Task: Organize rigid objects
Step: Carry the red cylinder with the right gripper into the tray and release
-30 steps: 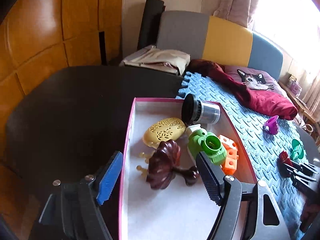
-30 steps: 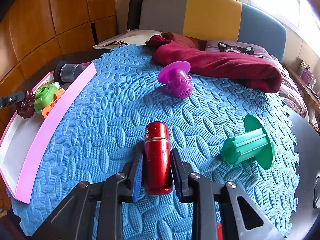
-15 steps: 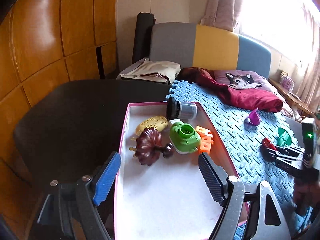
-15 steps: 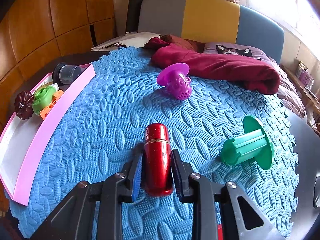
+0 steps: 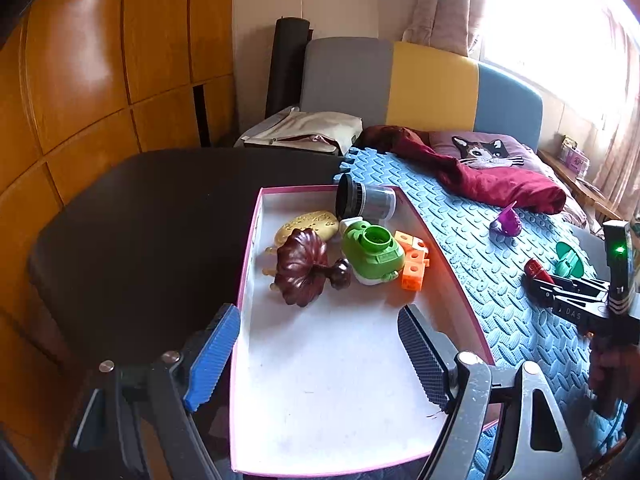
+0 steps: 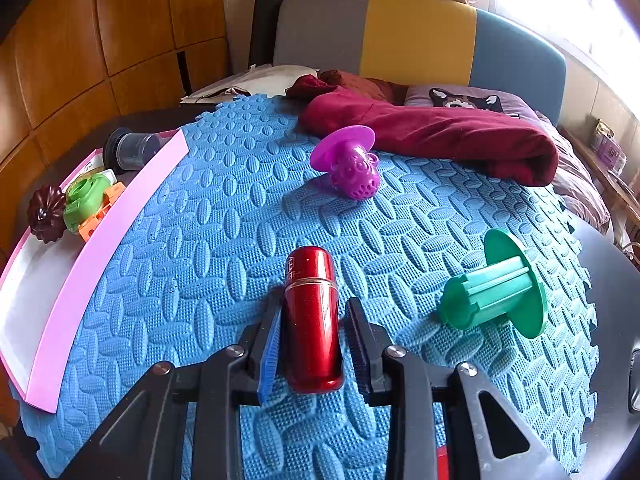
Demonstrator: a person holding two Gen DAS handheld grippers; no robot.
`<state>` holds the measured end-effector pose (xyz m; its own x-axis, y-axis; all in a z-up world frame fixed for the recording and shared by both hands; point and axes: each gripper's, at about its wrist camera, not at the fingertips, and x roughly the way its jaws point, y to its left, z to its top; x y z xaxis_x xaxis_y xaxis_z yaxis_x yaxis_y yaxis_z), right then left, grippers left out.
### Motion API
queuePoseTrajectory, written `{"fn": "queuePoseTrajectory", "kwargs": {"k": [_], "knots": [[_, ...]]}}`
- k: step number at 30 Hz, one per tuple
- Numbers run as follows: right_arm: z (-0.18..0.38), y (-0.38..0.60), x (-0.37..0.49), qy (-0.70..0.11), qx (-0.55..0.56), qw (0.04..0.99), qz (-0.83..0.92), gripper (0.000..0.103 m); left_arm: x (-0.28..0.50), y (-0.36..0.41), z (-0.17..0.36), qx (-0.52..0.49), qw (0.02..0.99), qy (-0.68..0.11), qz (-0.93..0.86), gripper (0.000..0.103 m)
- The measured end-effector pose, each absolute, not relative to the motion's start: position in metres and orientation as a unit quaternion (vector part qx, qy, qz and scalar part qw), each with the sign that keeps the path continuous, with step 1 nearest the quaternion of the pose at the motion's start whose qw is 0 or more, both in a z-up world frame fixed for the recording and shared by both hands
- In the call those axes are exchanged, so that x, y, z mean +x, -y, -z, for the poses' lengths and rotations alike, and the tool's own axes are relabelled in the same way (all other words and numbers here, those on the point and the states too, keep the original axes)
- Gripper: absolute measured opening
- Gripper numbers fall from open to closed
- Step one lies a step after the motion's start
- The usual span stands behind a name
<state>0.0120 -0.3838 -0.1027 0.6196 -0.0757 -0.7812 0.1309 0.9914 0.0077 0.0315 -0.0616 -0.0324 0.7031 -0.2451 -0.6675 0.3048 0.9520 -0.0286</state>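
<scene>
A: How are the jaws standing?

B: The left gripper point(image 5: 320, 356) is hanging wide open with nothing between its fingers, over the near bare floor of the pink-rimmed tray point(image 5: 248, 264). The right gripper point(image 6: 312, 344) is opening; the red metallic cylinder point(image 6: 312, 316) is lying on the mat between its pads. The blue pad at 9 o'clock of it is sitting just beside it or barely touching, and a thin gap is showing on the 3 o'clock side, so it is not being gripped.

A: Any writing?

B: White letters reading "DAS" are showing on the right gripper's black body in the left wrist view. The cylinder's cap is carrying a small emblem, too fine to read.

A: And the other things, left to right?

B: In the tray's far end a dark brown fluted piece point(image 5: 300, 276) is lying beside a yellow patterned oval point(image 5: 308, 226), a green round toy point(image 5: 372, 256) and orange blocks point(image 5: 414, 260), with a dark jar point(image 5: 364, 200) on its side at 12 o'clock of them. On the blue foam mat point(image 6: 224, 216), a purple perforated piece point(image 6: 354, 168) is lying at 12 o'clock of the cylinder and a green flanged spool point(image 6: 496, 292) at 3 o'clock, both well apart from it.

A: The room?

B: The mat is covering part of a dark table point(image 5: 140, 220). Beyond are lying a maroon cloth point(image 6: 440, 136), a cat-face cushion point(image 5: 484, 152), a grey, yellow and blue headboard point(image 6: 416, 36), wood panelling point(image 5: 80, 60) at 9 o'clock and a bright window at 2 o'clock.
</scene>
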Motion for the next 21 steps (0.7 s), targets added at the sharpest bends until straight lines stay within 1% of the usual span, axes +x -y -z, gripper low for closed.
{"fn": "queuePoseTrajectory", "kwargs": {"k": [5, 9, 21], "knots": [[0.103, 0.383, 0.013, -0.433, 0.029, 0.899, 0.063, 0.034, 0.033, 0.052, 0.032, 0.035, 0.923, -0.356, 0.141, 0.082], [0.104, 0.385, 0.014, -0.433, 0.037, 0.898, 0.074, 0.043, 0.033, 0.045, 0.032, 0.031, 0.924, -0.355, 0.135, 0.082], [0.103, 0.379, 0.015, -0.432, 0.018, 0.897, 0.092, 0.043, 0.032, 0.028, 0.033, 0.021, 0.926, -0.357, 0.12, 0.082]]}}
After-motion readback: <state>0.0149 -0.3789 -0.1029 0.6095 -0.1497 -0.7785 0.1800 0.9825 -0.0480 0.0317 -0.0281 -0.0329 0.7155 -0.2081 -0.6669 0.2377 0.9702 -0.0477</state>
